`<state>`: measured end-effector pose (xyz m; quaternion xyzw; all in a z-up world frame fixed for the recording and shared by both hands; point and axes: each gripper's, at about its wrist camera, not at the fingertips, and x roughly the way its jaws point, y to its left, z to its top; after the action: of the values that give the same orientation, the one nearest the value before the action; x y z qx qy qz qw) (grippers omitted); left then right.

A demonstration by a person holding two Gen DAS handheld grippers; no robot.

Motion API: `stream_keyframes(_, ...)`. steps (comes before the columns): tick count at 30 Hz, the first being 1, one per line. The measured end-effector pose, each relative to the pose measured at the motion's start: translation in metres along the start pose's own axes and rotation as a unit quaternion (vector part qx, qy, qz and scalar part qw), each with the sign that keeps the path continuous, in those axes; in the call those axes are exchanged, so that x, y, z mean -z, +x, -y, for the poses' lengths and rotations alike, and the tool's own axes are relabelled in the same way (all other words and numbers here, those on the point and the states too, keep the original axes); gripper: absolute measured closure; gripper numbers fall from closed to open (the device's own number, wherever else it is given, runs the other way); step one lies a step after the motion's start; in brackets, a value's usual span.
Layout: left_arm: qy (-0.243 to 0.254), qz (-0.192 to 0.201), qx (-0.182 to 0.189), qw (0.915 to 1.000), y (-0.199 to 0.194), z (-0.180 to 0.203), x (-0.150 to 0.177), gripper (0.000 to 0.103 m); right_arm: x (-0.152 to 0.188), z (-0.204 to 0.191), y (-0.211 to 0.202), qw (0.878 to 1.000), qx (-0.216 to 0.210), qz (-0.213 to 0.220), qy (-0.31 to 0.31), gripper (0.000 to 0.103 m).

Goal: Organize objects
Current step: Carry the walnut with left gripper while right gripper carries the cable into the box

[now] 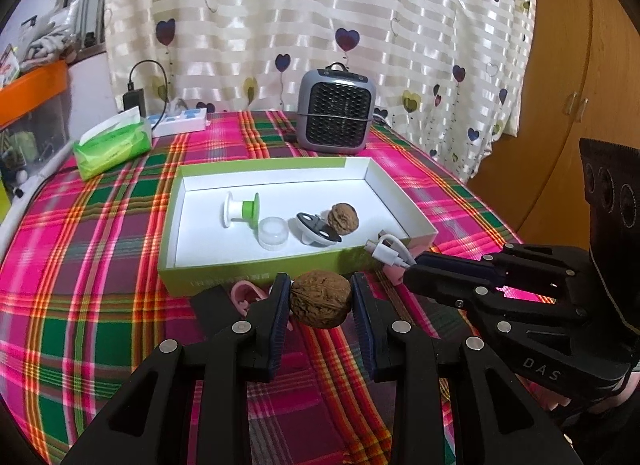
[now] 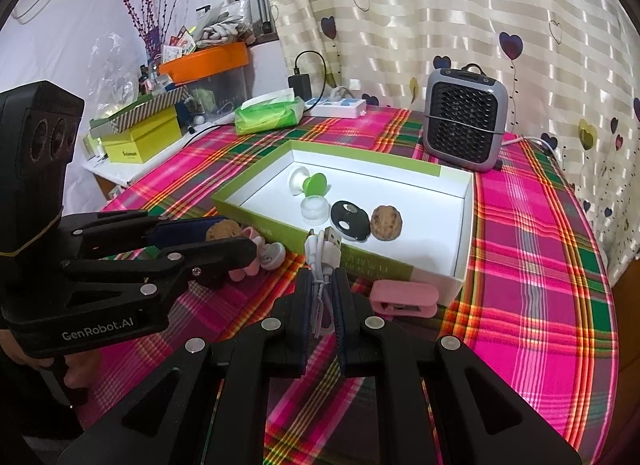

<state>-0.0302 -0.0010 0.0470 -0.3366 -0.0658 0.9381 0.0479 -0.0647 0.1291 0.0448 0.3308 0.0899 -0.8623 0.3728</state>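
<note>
Left wrist view: the left gripper (image 1: 320, 299) had its jaws partway apart and clamped on a walnut (image 1: 320, 299), held clear of the cloth (image 1: 100, 285). Just beyond the jaws stood the box (image 1: 248, 273), holding a second walnut (image 1: 343, 218), a spool (image 1: 241, 209) and a cap (image 1: 273, 232). In the right wrist view, the right gripper (image 2: 321, 297) had its jaws pressed nearly together on a white cable (image 2: 322, 257), its plug rising past the tips toward the box; a pink clip (image 2: 404, 297) lay just right of the jaws.

We see even, fairly bright indoor light, colours oversaturated on the plaid surface (image 1: 100, 265). Glossy sheen on the curtain (image 1: 320, 5) behind it. Soft shadows only. Strong fisheye bending, dark vignetted corners. Focus mostly sharp.
</note>
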Motion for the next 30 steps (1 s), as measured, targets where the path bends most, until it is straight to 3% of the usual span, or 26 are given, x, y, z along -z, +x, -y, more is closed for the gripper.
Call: stream_keyframes(30, 0.006, 0.005, -0.027, 0.9996, 0.018, -0.017, -0.031, 0.075, -0.022, 0.006, 0.017, 1.0, 0.011, 0.0, -0.011, 0.092)
